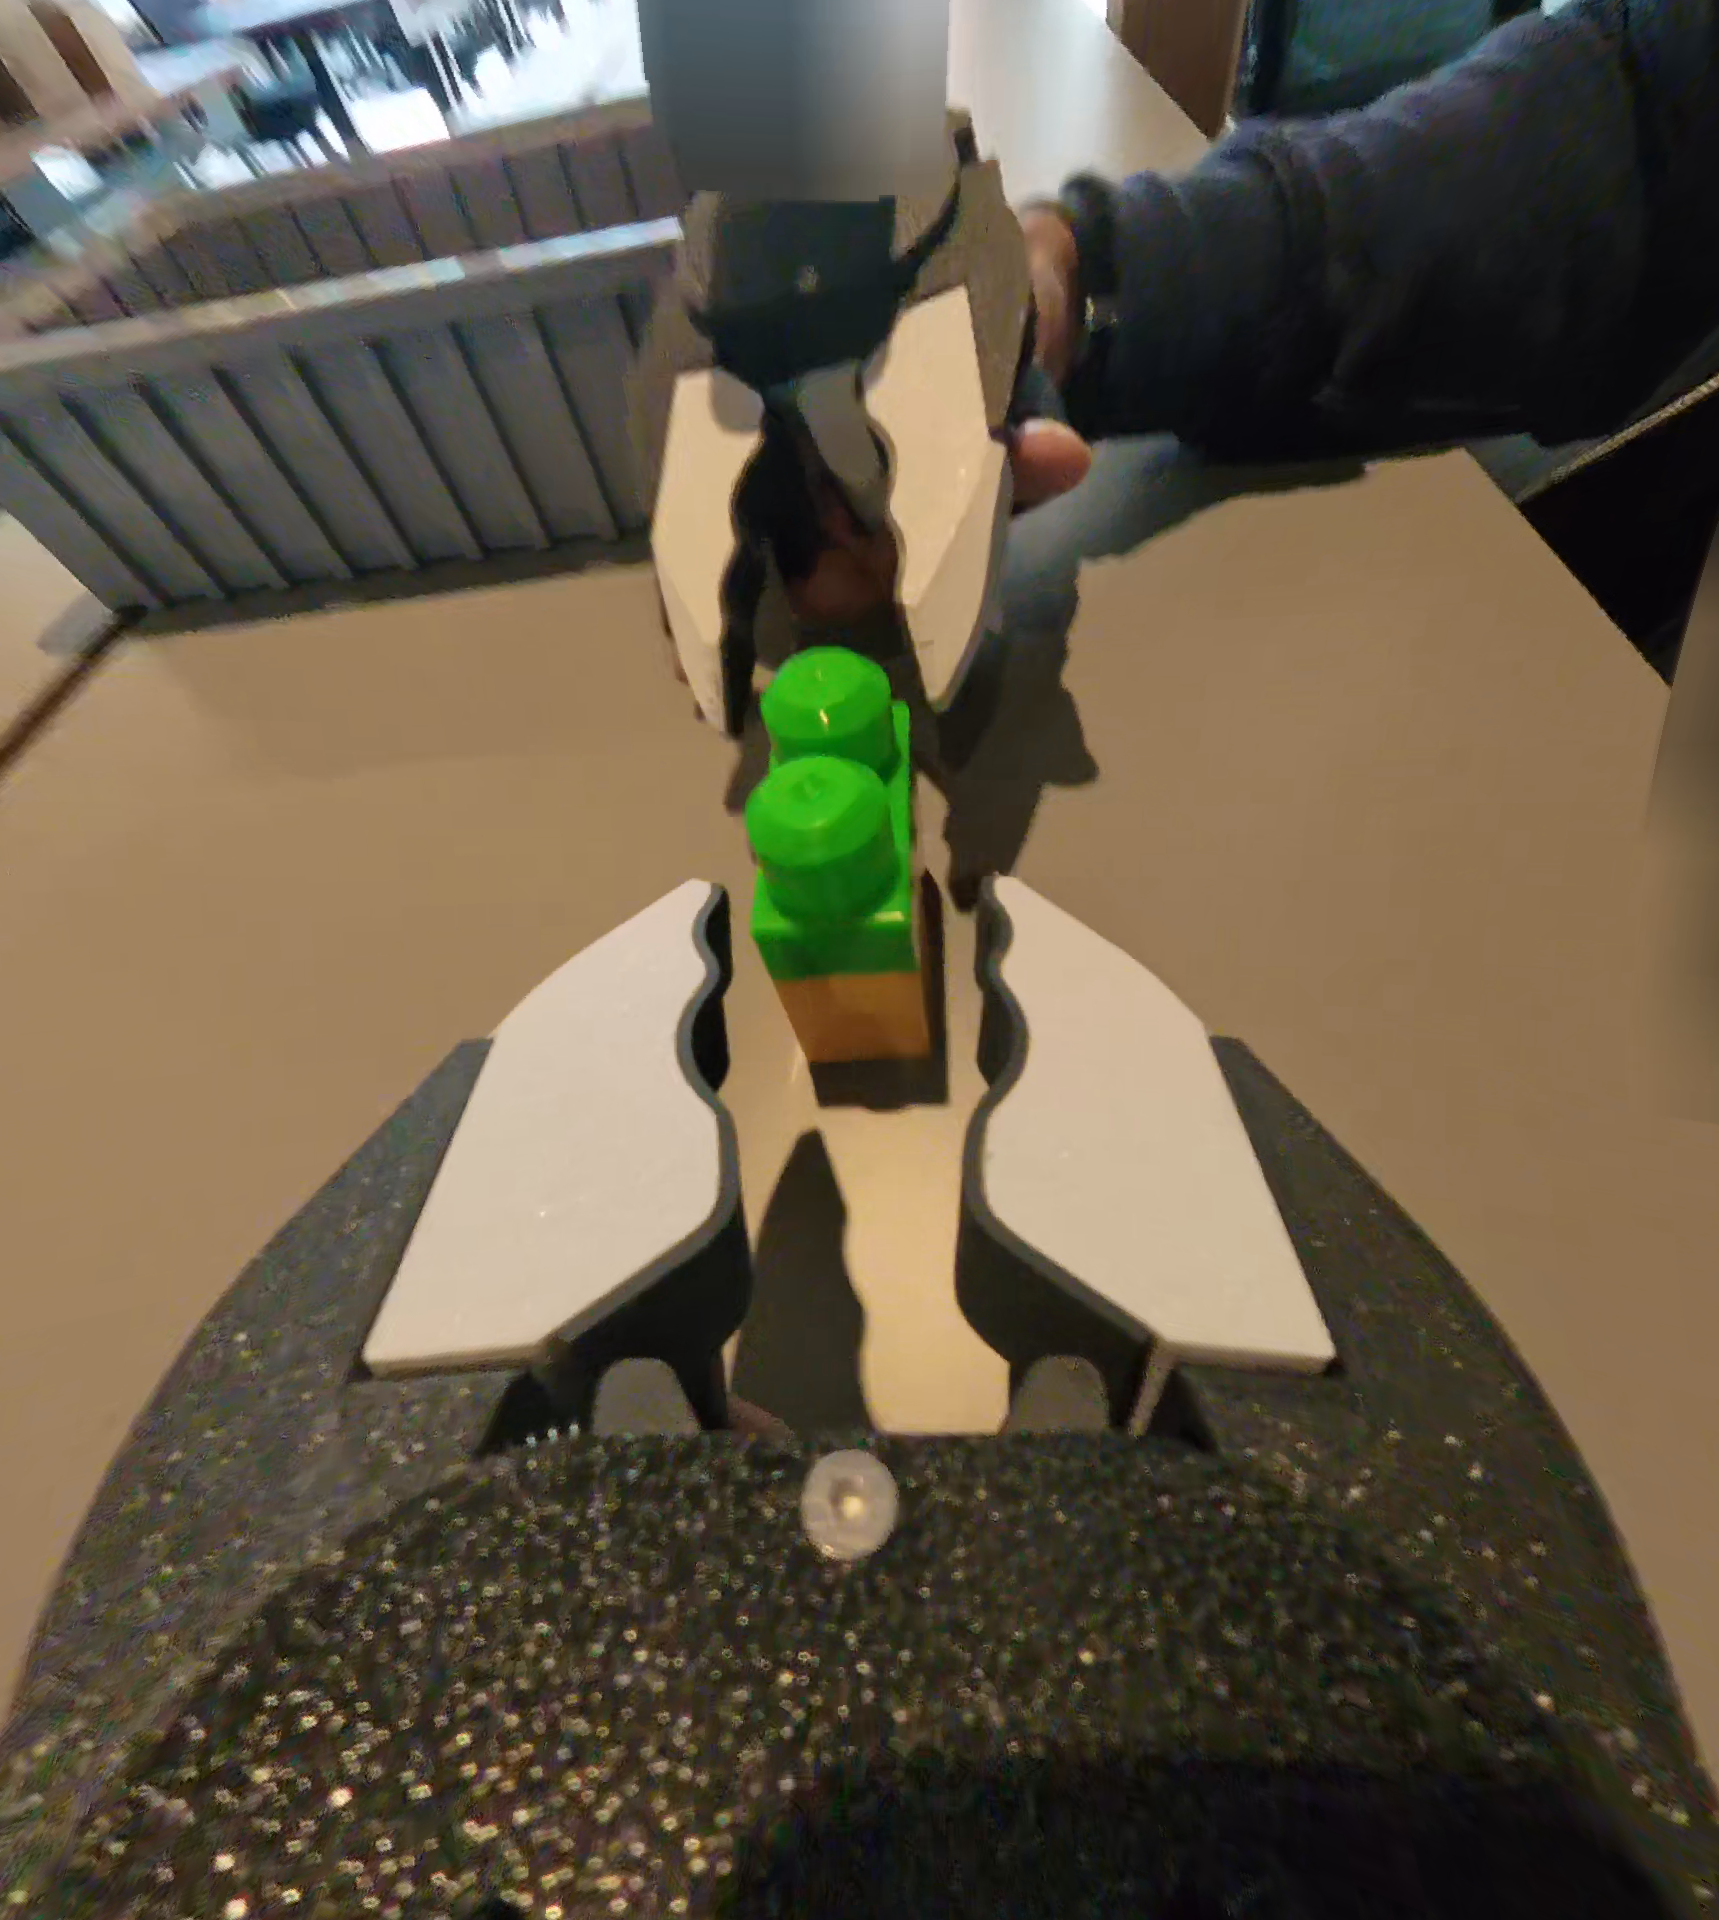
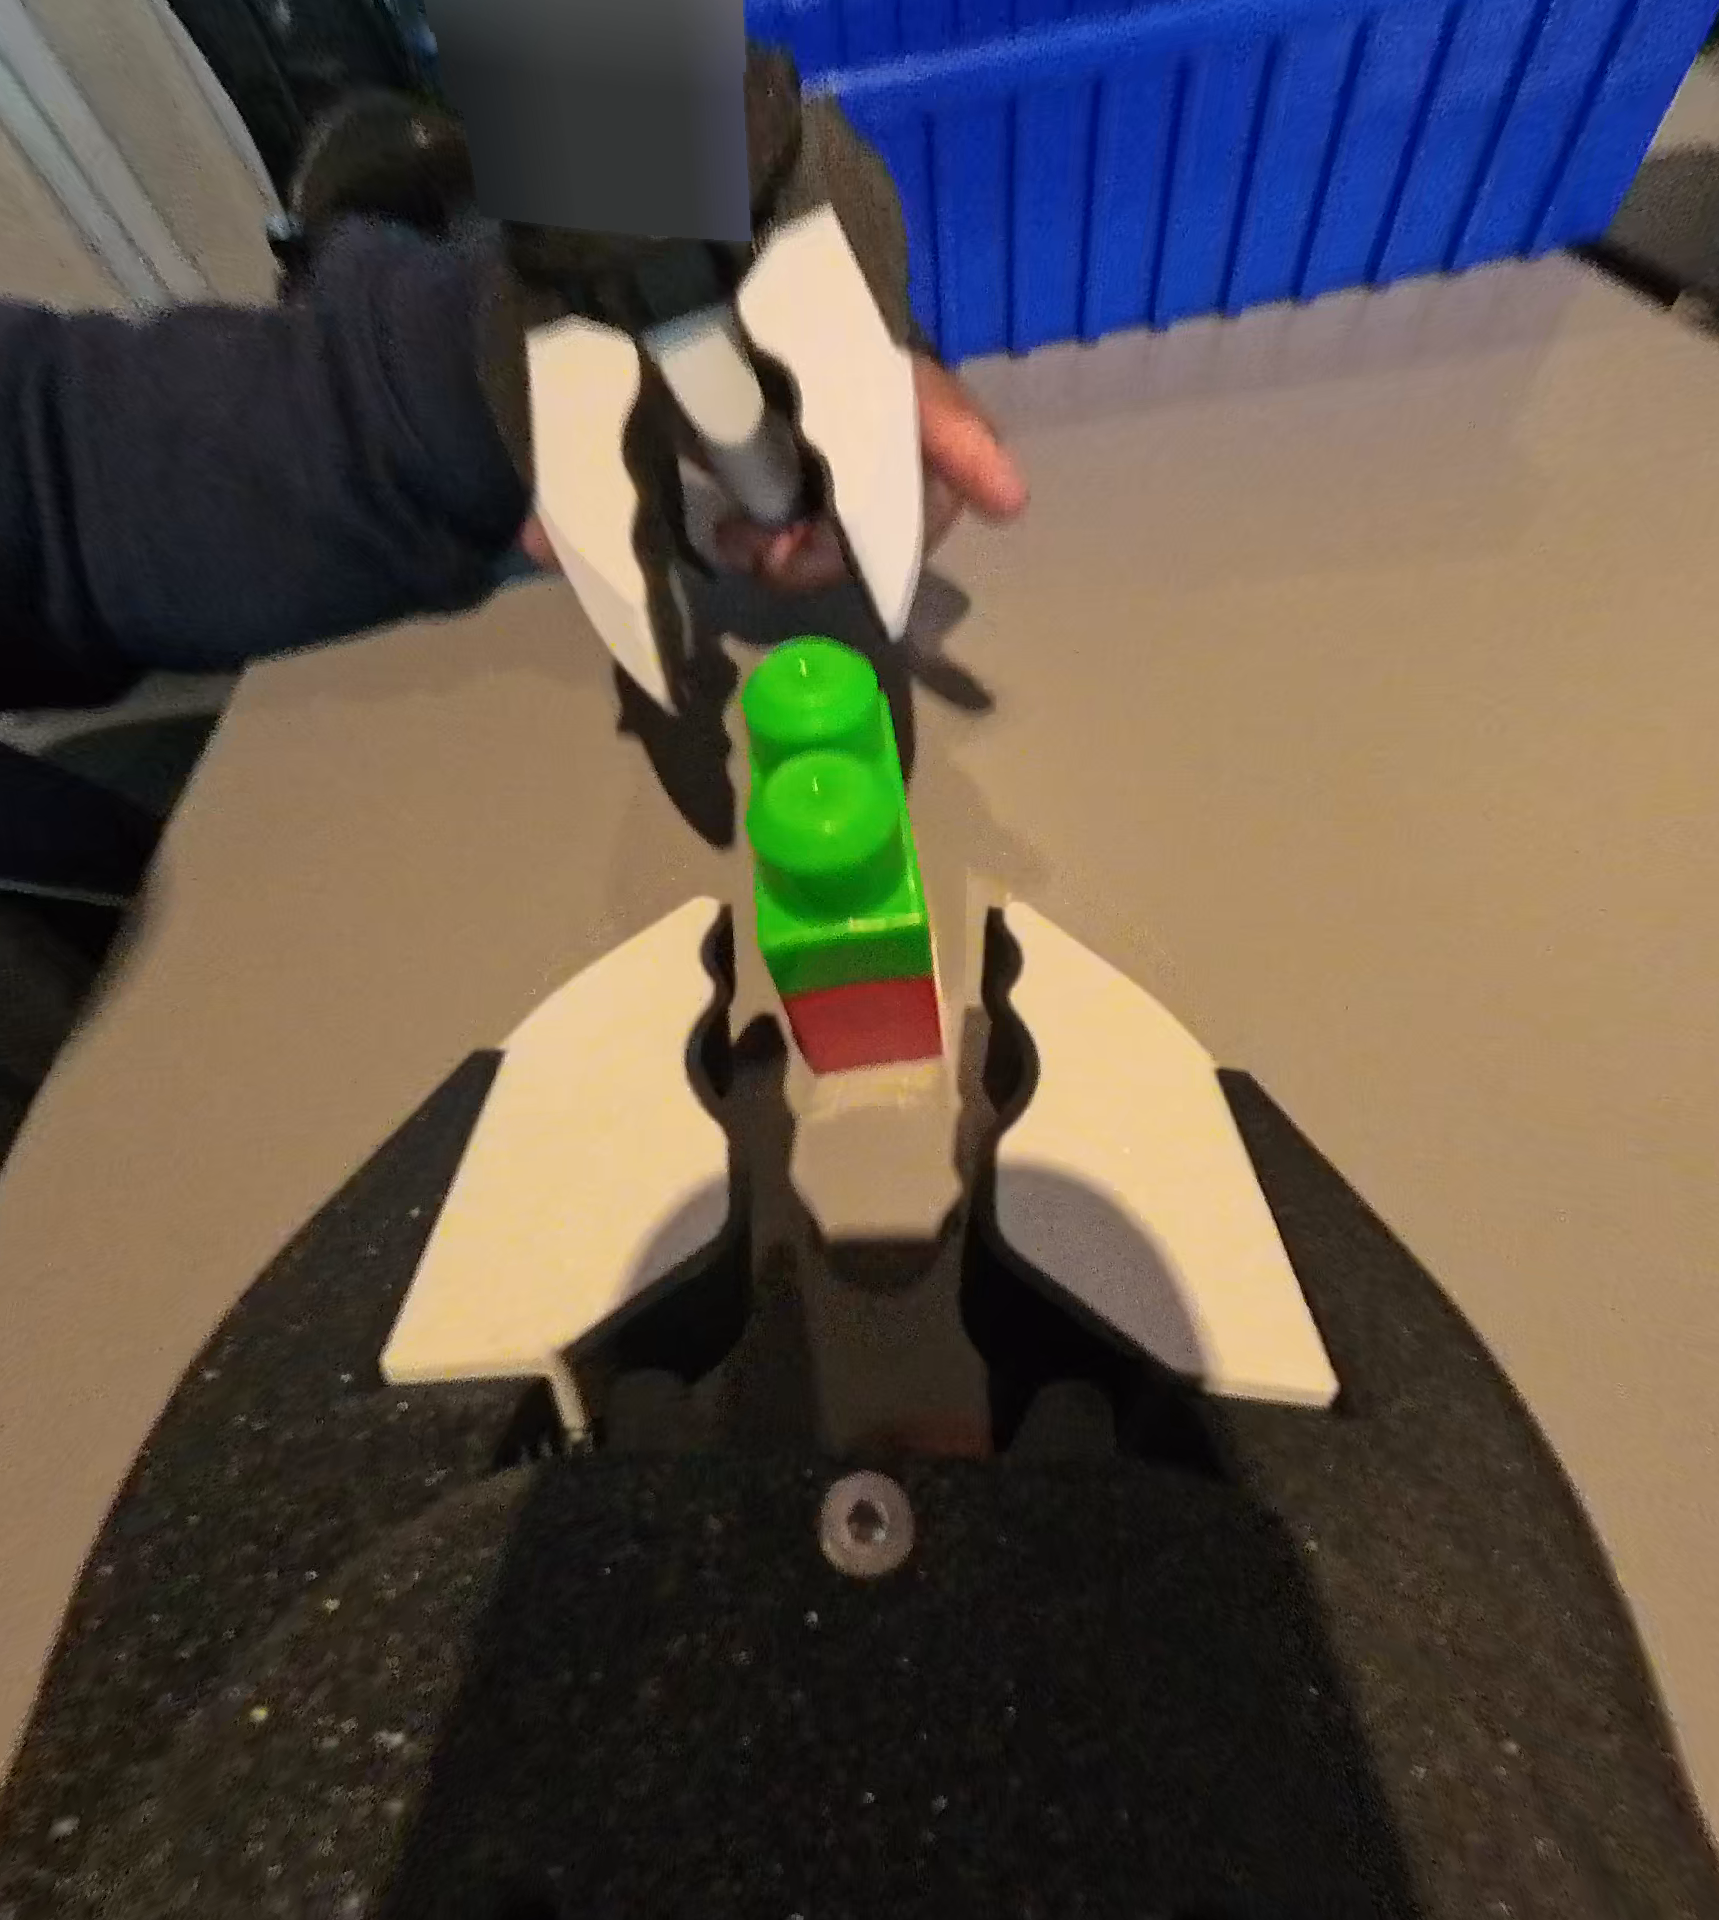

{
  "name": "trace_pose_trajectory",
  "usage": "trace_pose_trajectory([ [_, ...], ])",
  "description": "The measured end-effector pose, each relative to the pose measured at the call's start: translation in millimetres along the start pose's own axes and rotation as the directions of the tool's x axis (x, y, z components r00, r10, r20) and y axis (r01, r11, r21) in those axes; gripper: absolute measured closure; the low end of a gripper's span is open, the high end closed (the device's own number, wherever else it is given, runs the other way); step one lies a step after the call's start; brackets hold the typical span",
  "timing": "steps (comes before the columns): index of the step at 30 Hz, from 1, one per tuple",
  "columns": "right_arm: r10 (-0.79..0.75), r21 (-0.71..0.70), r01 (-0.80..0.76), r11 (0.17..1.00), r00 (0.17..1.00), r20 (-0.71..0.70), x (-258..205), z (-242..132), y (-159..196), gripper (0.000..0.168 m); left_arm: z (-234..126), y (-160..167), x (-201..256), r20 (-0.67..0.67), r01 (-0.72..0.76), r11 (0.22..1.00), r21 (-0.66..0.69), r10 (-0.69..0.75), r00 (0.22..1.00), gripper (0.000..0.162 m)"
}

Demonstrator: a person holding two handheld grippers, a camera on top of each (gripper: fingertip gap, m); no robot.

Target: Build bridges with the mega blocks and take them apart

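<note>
The table (image 1: 315,935) is bare tan around the bridge, so both grippers have free room to back away; its far edge lies beyond the bridge in the left wrist view, with a grey slatted bin (image 1: 294,436) past it, and in the right wrist view a blue bin (image 2: 1250,166) stands behind. The bridge sits mid-table: a green block (image 1: 834,862) spans a yellow block (image 1: 860,1013) at the left gripper's end and a red block (image 2: 870,1023) at the right gripper's end. The left gripper (image 1: 850,935) and right gripper (image 2: 855,956) face each other along the green block, each with jaws apart, straddling its end without touching, probably poised to steady or pull it apart.
</note>
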State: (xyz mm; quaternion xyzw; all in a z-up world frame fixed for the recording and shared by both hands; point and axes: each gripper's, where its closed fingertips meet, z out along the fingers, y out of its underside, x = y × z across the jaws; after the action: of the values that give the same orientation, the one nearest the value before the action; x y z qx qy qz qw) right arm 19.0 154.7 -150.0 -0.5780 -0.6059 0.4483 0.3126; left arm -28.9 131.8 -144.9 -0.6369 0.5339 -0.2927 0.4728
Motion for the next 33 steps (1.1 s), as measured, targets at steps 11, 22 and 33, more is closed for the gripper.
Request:
trace_pose_trajectory([
  [11, -0.086, -0.324, 0.057, 0.944, 0.993, -0.075, 5, 21, 46, 0.132, 35, 45, -3, 0.045, -0.036, 0.949, -0.313, 0.052, 0.998, 0.122],
  [22, -0.075, -0.337, 0.041, 0.94, 0.993, -0.088, 7, 20, 49, 0.132, 41, 44, -4, 0.066, 0.0, 0.945, -0.326, 0.022, 0.998, 0.124],
  [33, -0.057, -0.352, 0.02, 0.936, 0.994, -0.097, 9, 20, 52, 0.127, 42, 43, -5, 0.081, 0.007, 0.946, -0.325, 0.02, 0.997, 0.123],
])
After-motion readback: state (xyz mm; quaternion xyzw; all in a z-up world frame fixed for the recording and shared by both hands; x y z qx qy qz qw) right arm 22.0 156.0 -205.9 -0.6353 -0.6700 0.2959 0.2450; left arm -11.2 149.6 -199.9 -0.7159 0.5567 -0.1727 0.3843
